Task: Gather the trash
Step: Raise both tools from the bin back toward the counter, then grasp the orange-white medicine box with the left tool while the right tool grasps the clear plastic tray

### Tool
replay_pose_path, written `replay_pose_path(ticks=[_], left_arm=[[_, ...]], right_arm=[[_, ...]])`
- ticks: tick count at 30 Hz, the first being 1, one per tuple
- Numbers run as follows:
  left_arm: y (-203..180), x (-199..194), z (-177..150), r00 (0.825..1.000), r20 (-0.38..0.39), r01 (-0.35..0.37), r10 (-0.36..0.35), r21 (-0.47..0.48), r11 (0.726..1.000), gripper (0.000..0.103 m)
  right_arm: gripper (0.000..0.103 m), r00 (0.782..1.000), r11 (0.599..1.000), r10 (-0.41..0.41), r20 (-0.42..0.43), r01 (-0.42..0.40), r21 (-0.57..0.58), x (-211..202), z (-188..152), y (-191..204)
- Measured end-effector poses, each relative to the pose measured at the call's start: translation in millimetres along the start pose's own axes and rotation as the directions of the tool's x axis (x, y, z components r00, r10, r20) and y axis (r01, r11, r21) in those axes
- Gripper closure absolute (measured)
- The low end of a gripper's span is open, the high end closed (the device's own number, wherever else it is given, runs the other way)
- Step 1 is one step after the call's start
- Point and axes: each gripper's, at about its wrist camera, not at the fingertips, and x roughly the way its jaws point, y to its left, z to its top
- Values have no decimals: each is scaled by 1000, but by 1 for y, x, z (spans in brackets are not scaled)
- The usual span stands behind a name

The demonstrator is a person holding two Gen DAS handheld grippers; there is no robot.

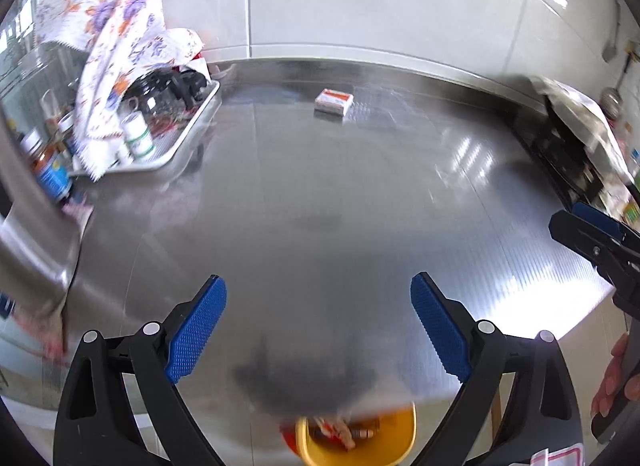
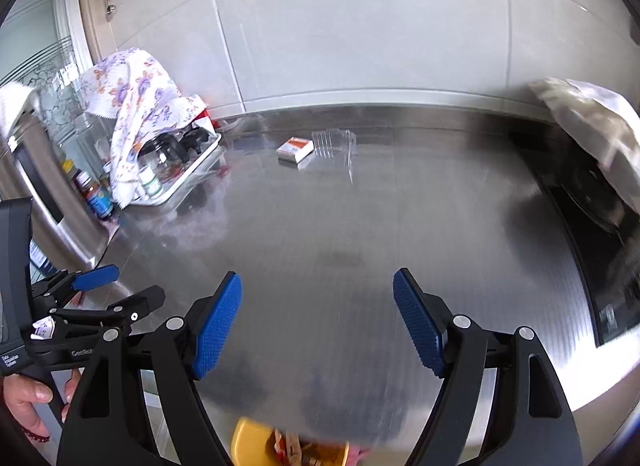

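The steel bench (image 1: 320, 193) lies mostly bare. Both tongs, left (image 1: 318, 324) and right (image 2: 317, 320), gape wide and empty; the small orange-and-white cardboard box (image 1: 333, 101) sits far ahead, no nearer either.

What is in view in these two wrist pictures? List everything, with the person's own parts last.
Counter: one, bare steel, fills both views.
Small box: one, white and orange, far middle of the counter.
Clear plastic container: one, see-through, just right of the box.
Tray: one, white, far left, holding jars and dark items.
Floral cloth: one, white with purple and orange flowers, draped over the tray.
Bottles: several, mixed colours, left of the tray; exact count unclear.
Yellow bin: one, at the near edge below the counter, with scraps inside.
Stove: one, black, right side, partly under a pale cover.
Left claw: blue pads, open, empty.
Right claw: blue pads, open, empty.
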Motion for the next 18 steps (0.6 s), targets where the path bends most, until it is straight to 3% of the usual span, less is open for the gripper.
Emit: replay_pose_path(ticks=[18], left_arm=[[-9,140,139,998,-33,61,-58,93,994,10]], right_arm=[[25,999,998,-29,-21,30,49,147,99,-20]])
